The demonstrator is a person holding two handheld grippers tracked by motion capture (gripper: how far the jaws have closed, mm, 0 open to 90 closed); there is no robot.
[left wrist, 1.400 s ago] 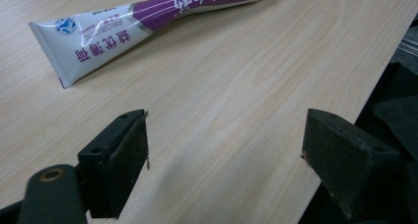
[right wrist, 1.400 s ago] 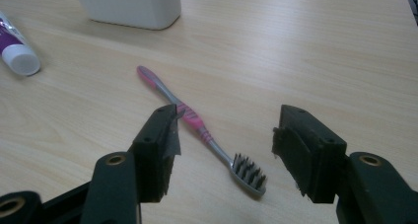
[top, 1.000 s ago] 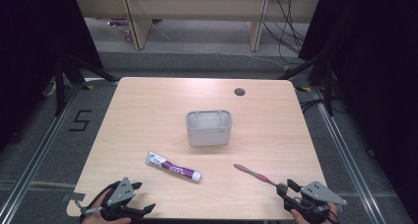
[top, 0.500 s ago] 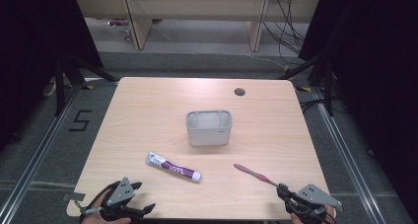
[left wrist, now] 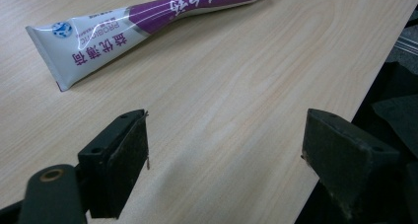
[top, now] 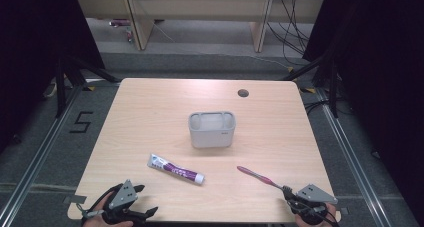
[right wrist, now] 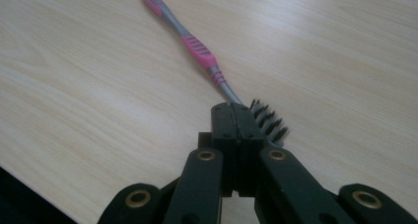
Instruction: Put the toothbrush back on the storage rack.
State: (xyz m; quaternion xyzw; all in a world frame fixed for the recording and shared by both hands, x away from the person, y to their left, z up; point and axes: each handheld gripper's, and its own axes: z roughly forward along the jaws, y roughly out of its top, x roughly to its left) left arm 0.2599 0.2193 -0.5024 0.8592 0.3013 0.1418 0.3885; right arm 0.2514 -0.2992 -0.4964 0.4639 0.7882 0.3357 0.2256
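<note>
From the high view, my right gripper [top: 286,191] sat at the near right edge of the worktop [top: 150,112], at the bristle end of the pink toothbrush [top: 257,176], which lay flat and slanted away toward the grey holder [top: 211,131] at the centre. My left gripper [top: 145,199] rested at the near left edge, near the toothpaste tube [top: 176,169] but apart from it.

In the left gripper view, my jaws stood wide over bare wood, the tube [left wrist: 148,24] lying beyond them untouched.

In the right gripper view, my jaws had just been closing and met pad to pad; the toothbrush head [right wrist: 268,121] lay right beside them, though I could not tell whether they pinched it.
</note>
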